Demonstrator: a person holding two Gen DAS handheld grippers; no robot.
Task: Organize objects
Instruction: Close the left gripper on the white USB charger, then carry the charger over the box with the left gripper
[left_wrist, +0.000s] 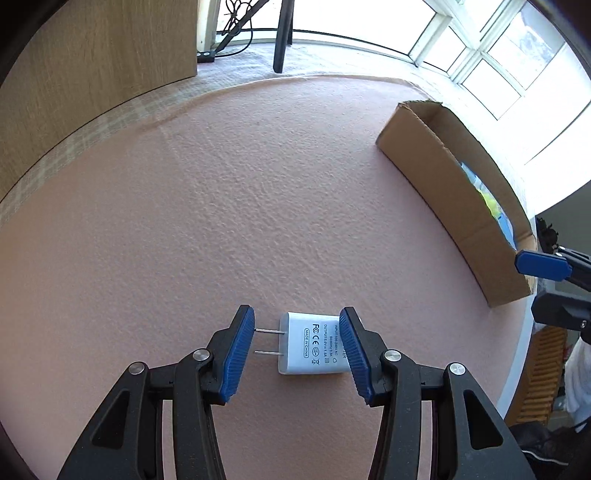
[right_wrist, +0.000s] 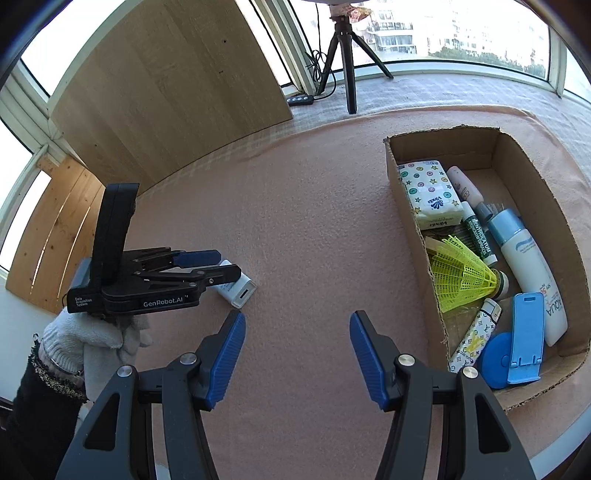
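My left gripper (left_wrist: 297, 349) has its jaws closed on the charger (left_wrist: 314, 343), end to end for carrying to the box (right_wrist: 413, 236) at two o'clock, while my right gripper (right_wrist: 297, 354) waits open and empty.

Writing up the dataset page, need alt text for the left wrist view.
The left gripper straddles a white USB wall charger lying on a pink table cover, prongs against one pad, body against the other. A cardboard box sits at right, near the right gripper's blue fingertip.

Glossy white plastic charger (left_wrist: 314, 343) – metal prongs, rough pink cloth (left_wrist: 258, 203), matt cardboard box (right_wrist: 413, 236)
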